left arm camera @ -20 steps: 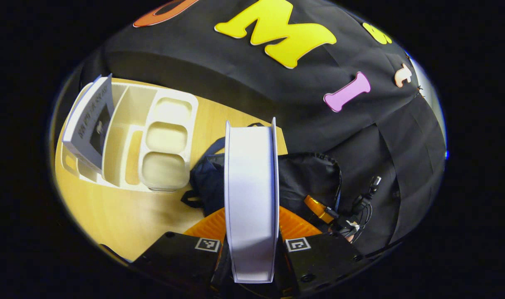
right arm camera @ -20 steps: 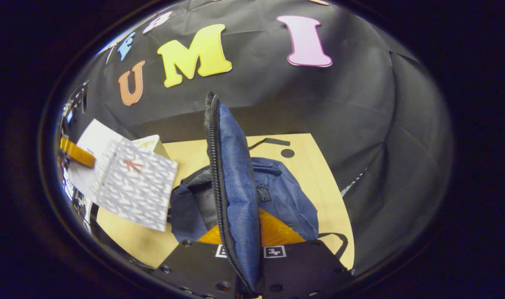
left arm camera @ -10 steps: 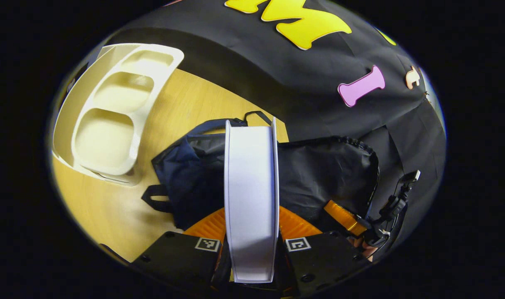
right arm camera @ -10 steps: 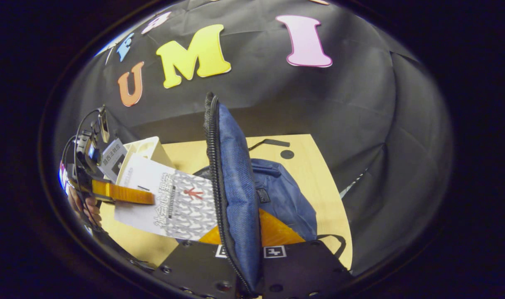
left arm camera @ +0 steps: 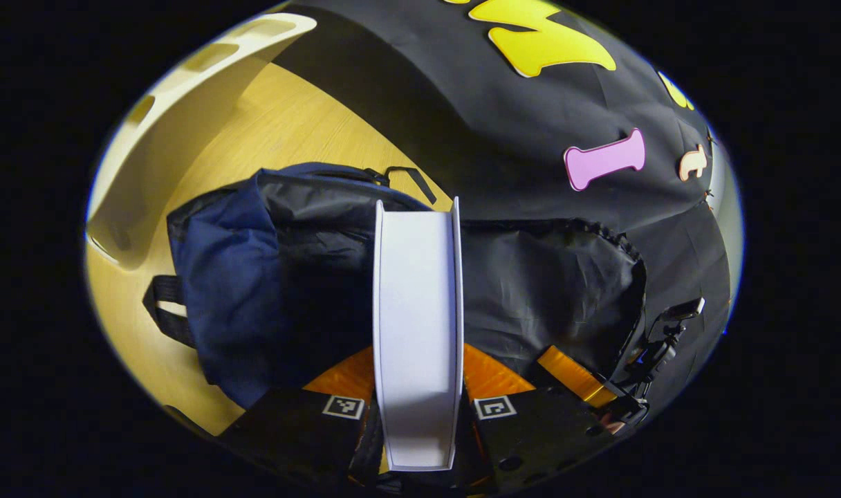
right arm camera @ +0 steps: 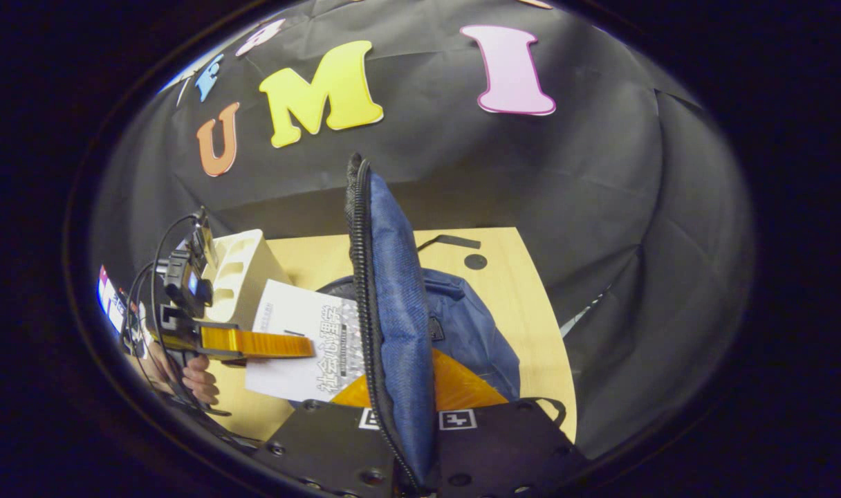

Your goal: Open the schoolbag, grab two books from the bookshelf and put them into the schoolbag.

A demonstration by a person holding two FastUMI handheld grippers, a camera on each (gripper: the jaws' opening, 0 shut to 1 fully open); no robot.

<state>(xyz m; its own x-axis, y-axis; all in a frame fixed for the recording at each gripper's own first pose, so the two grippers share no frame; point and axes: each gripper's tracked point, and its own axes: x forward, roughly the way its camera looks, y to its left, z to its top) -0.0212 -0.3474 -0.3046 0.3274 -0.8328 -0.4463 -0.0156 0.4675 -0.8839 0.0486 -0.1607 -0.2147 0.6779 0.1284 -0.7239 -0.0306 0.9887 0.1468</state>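
Insertion of a book (left arm camera: 418, 325) into the schoolbag (left arm camera: 254, 277) is judged to be the step in hand. The book is clamped edge-on between the fingers of the left gripper (left arm camera: 418, 408), directly ahead of it over the bag's dark mouth. The zippered flap (right arm camera: 393, 311) is pinched and held upright by the right gripper (right arm camera: 410, 415). Next, lowering into the opening just beyond the book's far edge is called for. A white-paged, pale-covered book and a navy, black-lined bag are seen.

Recording booth, black cloth wall (right arm camera: 600, 207), wooden table (right arm camera: 524, 304)
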